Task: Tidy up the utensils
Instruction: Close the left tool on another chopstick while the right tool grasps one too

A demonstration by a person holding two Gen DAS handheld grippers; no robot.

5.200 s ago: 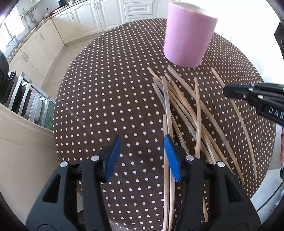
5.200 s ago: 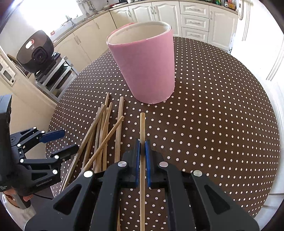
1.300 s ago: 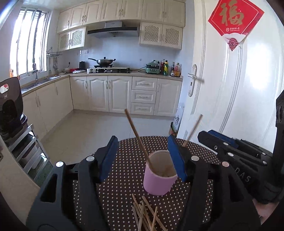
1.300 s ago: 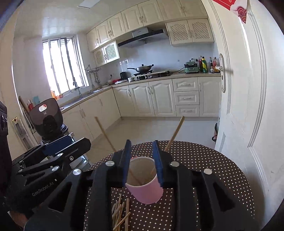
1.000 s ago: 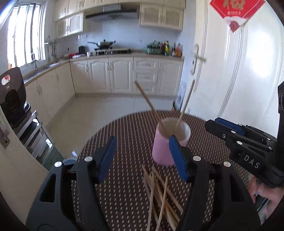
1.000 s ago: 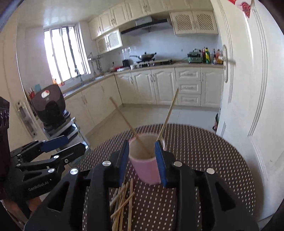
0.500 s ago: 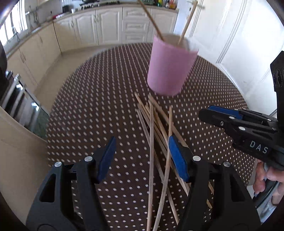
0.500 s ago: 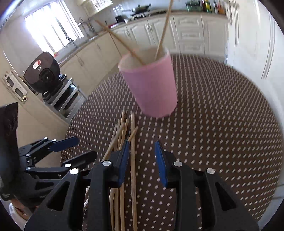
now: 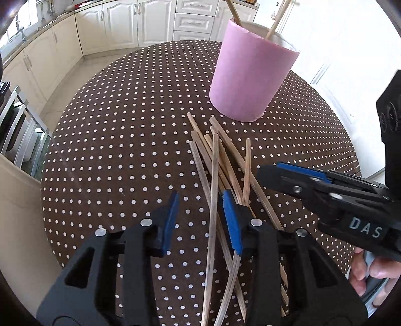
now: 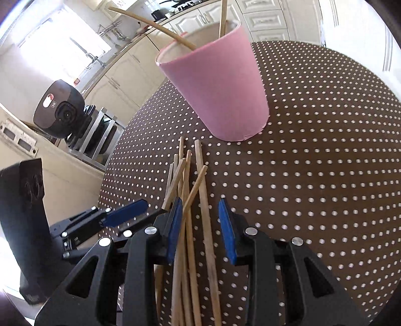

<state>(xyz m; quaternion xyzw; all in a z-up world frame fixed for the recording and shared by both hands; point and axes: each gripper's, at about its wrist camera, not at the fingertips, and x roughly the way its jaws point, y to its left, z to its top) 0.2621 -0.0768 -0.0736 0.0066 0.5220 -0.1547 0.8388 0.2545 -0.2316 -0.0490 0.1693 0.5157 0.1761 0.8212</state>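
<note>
While both tools hang spread over the chopsticks (image 9: pixel 215 175) before the pink cup (image 9: pixel 250 72), you should next pinch one stick each.

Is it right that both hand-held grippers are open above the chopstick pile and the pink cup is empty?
Not quite. The pink cup already holds two chopsticks, as the right wrist view shows. The left hand-held gripper and right hand-held gripper are indeed open above the pile.

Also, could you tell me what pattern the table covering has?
The table covering is dark brown with small white polka dots, clearest in the right wrist view.
</note>
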